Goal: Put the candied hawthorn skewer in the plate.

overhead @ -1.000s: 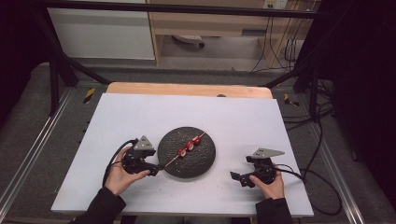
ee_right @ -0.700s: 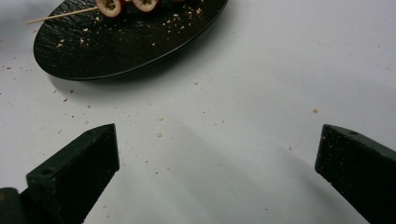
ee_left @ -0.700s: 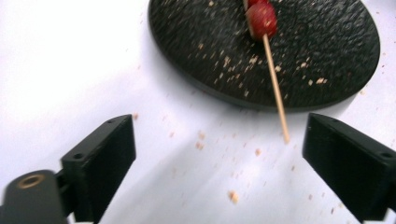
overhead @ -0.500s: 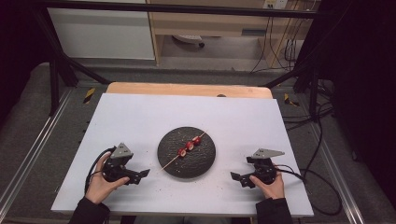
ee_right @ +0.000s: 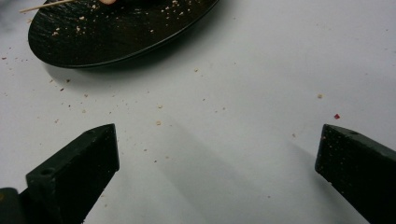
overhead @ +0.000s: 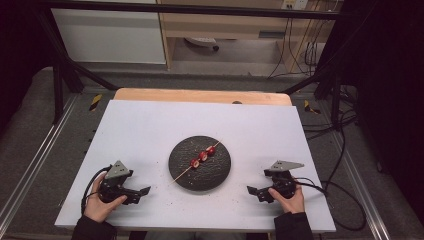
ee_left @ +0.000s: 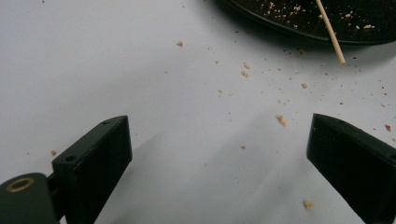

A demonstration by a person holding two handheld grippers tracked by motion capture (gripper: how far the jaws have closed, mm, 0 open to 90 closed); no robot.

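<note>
1. High view: black plate point(overhead: 200, 162) at mid tabletop point(overhead: 145, 125), bearing a fruit skewer point(overhead: 201, 156) laid diagonally, within reach of both hands. Left gripper point(overhead: 142, 192) and right gripper point(overhead: 251, 190) parked near edge, either side.
2. Left gripper view: jaws wide apart, empty; skewer stick tip point(ee_left: 332, 35) overhangs plate rim, graspable.
3. Right gripper view: jaws spread, empty; plate point(ee_right: 116, 35) far left.

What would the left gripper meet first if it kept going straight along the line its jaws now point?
Probably the free end of the wooden skewer jutting past the rim of the black plate, then that rim. The left gripper stands open with bare, crumb-strewn table ahead; depth is hard to judge.
</note>
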